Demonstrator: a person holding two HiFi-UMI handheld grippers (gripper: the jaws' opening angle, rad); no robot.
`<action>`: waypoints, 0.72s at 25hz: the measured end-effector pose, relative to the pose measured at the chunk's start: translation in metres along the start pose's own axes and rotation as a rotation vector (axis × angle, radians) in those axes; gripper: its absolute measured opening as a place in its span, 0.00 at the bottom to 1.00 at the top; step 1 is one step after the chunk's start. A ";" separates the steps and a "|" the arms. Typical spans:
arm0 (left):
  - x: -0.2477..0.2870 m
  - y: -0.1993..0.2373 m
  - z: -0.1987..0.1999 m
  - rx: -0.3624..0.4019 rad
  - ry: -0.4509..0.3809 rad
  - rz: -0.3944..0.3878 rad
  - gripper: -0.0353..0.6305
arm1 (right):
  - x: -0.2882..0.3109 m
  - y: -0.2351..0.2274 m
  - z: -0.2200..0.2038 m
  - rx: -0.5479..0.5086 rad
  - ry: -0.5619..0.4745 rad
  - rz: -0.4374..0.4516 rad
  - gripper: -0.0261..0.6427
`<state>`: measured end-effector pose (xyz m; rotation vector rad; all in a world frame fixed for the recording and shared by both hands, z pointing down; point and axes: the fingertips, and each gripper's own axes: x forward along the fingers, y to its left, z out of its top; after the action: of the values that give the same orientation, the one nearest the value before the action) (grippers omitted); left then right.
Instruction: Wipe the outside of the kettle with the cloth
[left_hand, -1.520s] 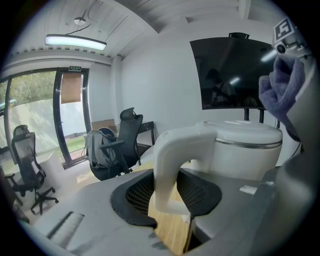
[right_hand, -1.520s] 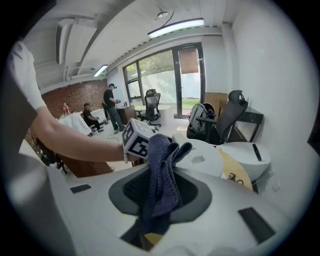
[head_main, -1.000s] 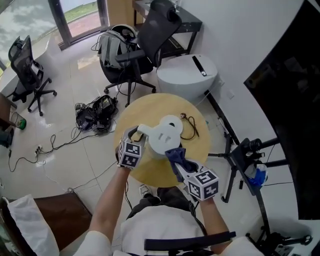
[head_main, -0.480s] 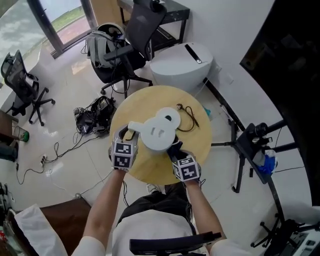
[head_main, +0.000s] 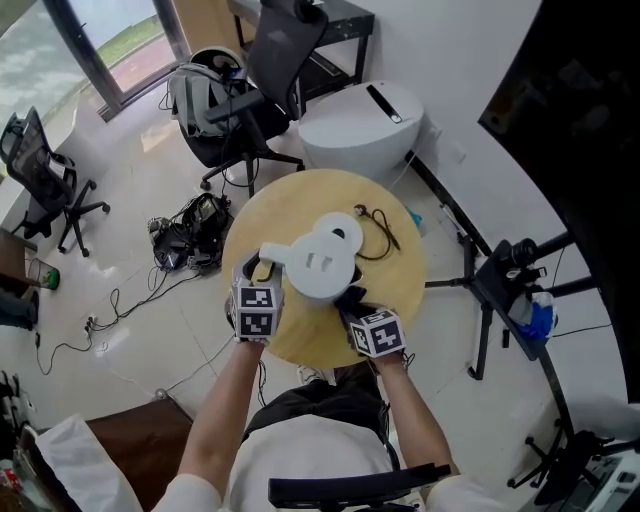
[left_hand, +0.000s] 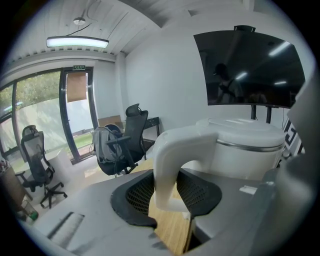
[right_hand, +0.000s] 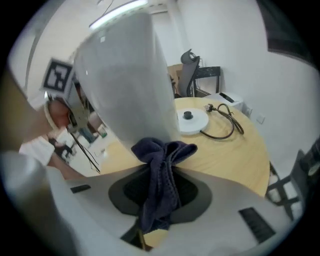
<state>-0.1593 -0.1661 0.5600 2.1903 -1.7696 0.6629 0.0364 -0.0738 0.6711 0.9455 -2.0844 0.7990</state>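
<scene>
Kettle: white kettle (head_main: 322, 264) sitting near the middle of the round tabletop (head_main: 392, 292), off its base, handle (left_hand: 169, 165) pointing to 9 o'clock in the head view.
Left tool: left tool (head_main: 262, 274) reaching in from 8 o'clock of the kettle; jaws standing partly apart and clamping the upright part of the handle, both pads pressing its sides.
Right tool: right tool (head_main: 351, 299) coming in at 5 o'clock of the kettle, pointing steeply down; jaws pinching the cloth.
Cloth: dark blue cloth (right_hand: 161, 167) bunching out past the jaw tips, its top fold pressing against the kettle's lower wall.
Base: white disc base (right_hand: 192, 120) lying at 1 o'clock of the kettle, just beside it.
Cord: black cord (right_hand: 226, 125) trailing from the base towards 3 o'clock.
</scene>
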 end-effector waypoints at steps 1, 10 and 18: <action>-0.001 0.000 0.000 -0.002 0.004 0.010 0.28 | -0.014 0.008 0.010 0.091 -0.063 0.052 0.19; -0.009 0.000 -0.006 -0.026 0.033 0.071 0.28 | -0.117 0.048 0.087 0.501 -0.525 0.356 0.19; -0.023 -0.016 -0.011 -0.022 0.044 0.044 0.29 | -0.099 0.025 0.078 0.561 -0.550 0.302 0.19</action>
<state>-0.1499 -0.1379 0.5602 2.1119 -1.7987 0.6932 0.0378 -0.0828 0.5432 1.2681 -2.5714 1.4661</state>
